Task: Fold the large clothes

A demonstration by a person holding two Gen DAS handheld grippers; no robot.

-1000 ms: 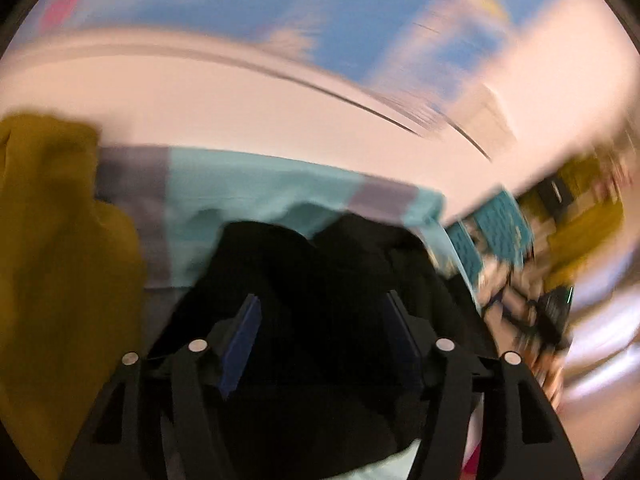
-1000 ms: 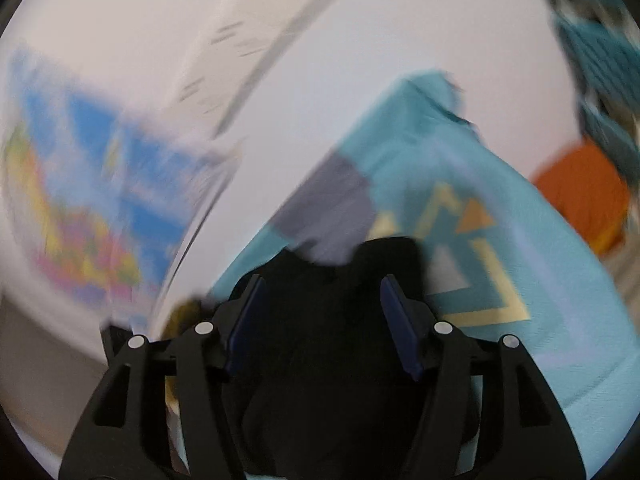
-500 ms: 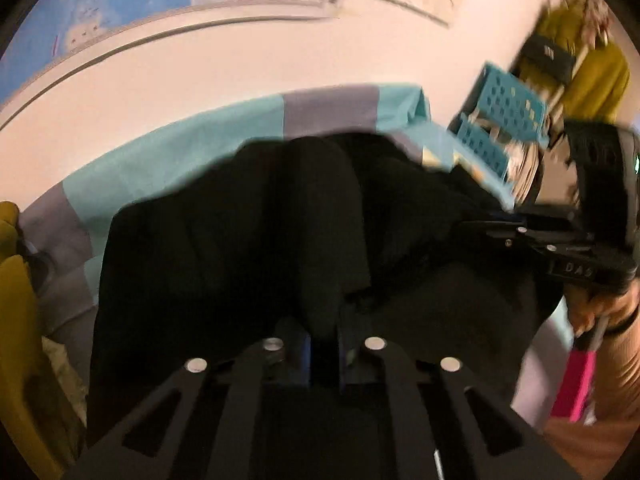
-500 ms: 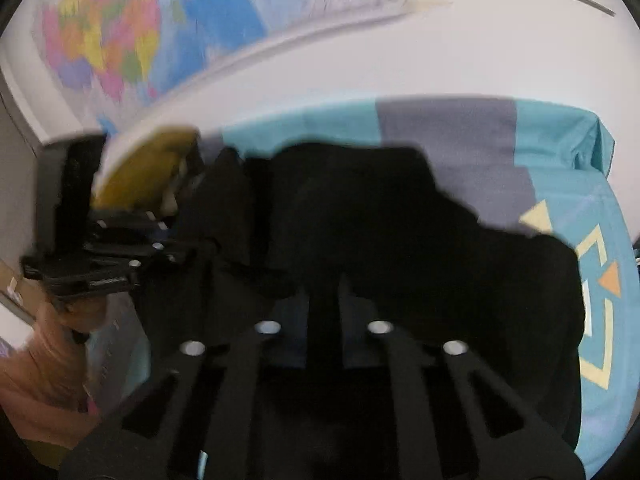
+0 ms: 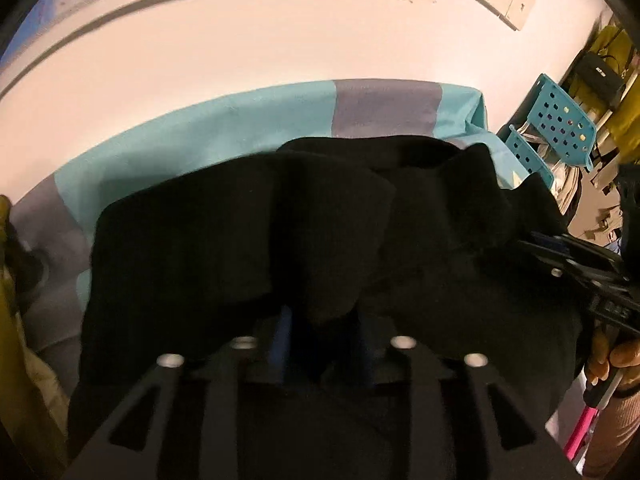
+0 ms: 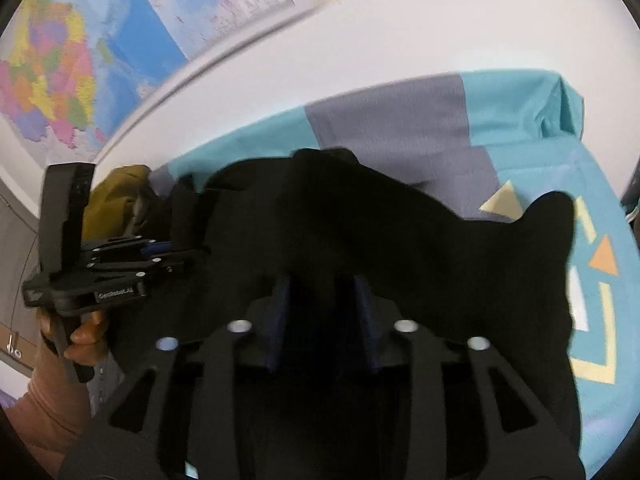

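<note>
Black garment (image 5: 248, 248) lies bunched on the teal-and-grey cloth (image 5: 200, 140) covering the surface, near the wall. Step in hand, I'd say: letting go after laying a fold. Left claw (image 5: 322, 344) is opening, a fold of black fabric between its blue pads but not pinched. Right claw (image 6: 322, 312) is opening too, fabric w/in the gap, no clamp visible. Next move prob. needs both claws backed clear w/o dragging cloth, then a fresh edge picked for the 2nd fold.
</note>
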